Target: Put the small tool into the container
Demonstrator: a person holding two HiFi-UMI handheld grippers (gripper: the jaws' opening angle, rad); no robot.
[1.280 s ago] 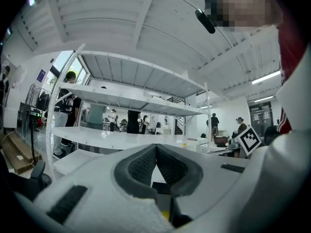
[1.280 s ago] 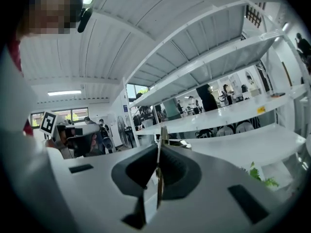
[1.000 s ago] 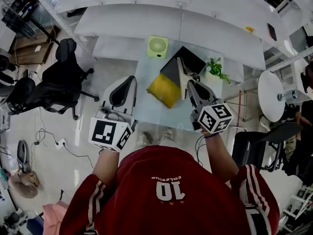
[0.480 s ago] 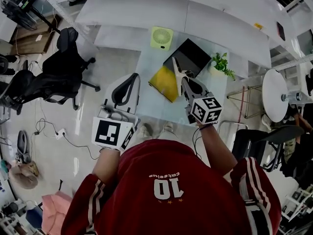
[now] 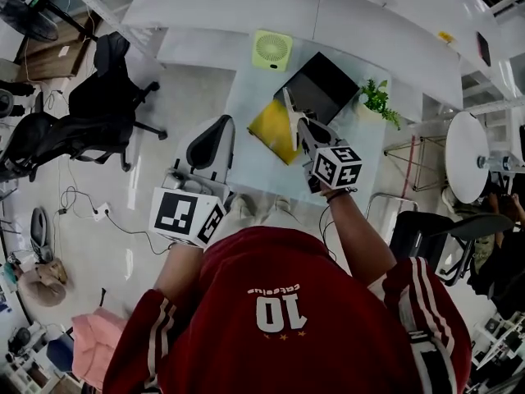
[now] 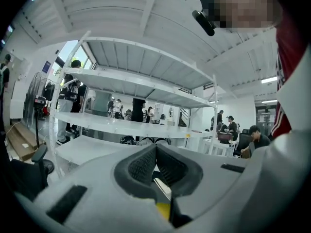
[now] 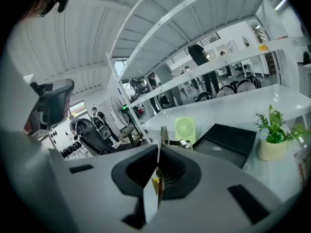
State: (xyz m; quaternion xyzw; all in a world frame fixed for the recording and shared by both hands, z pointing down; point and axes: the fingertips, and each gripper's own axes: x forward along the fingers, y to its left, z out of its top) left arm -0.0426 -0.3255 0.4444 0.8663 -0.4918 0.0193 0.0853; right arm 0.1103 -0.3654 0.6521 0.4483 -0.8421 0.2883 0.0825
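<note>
Right tongs (image 7: 159, 154) are clamped on the small tool (image 7: 163, 136), a thin flat strip standing on edge between the pads and poking out past the tips. So the tool's in the tongs, not in the black box (image 7: 228, 141), which sits open on the glass table (image 5: 254, 175) at about 2 o'clock from the tool in the right gripper view. In the head view the tool's tip lines up with the box's near-left edge. Left tongs (image 6: 155, 152) are closed tip to tip with nothing between them, held off the table's left side. There's a yellow pad (image 5: 275, 130) at 9 o'clock of the tool, a green fan (image 5: 272, 49) at 11, and a little potted plant (image 5: 377, 101) at 3.
</note>
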